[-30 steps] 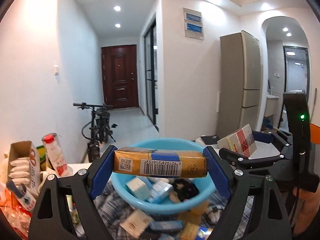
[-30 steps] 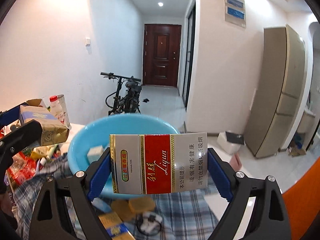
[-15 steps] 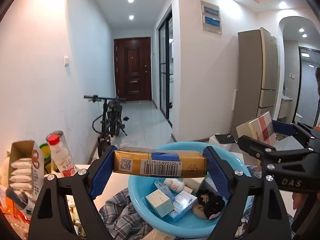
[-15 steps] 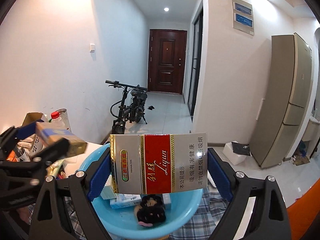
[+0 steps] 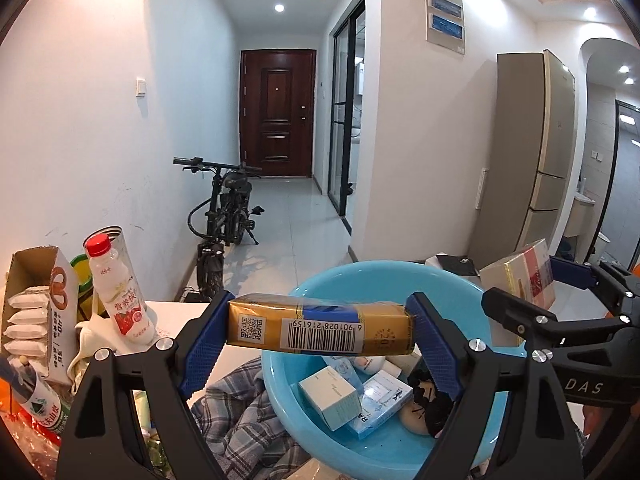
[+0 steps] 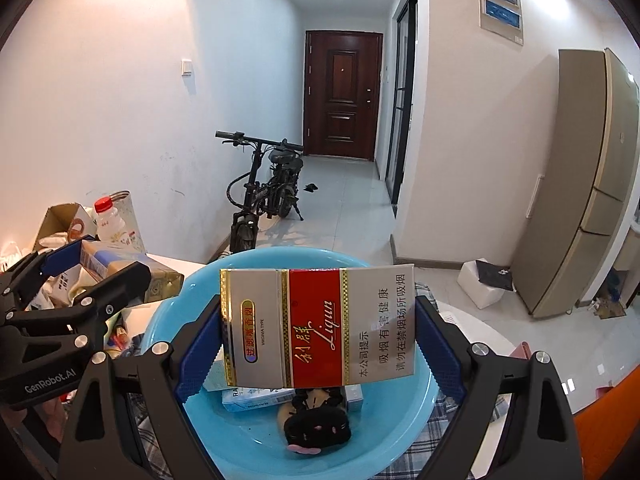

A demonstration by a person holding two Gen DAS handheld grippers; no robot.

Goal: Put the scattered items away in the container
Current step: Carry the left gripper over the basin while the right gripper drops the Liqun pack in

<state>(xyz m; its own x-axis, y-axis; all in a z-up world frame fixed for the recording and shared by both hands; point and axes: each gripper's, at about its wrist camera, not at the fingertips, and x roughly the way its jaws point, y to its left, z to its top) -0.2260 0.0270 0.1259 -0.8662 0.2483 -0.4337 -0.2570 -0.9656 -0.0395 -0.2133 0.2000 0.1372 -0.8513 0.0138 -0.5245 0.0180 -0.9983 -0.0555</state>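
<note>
Tool L (image 5: pixel 319 330) pinching gold-blue carton (image 5: pixel 319 328), tool R (image 6: pixel 318 330) pinching red-silver carton (image 6: pixel 318 326); both now moved over round blue plastic basin (image 6: pixel 404 432), 12 o'clock, ready to drop.

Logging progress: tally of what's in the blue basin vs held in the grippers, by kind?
Cartons held in grippers: 2 (gold carton, red carton)
Small boxes in the basin: at least 2 ()
Black plush toy: 1
Total: at least 5; some hidden
</note>
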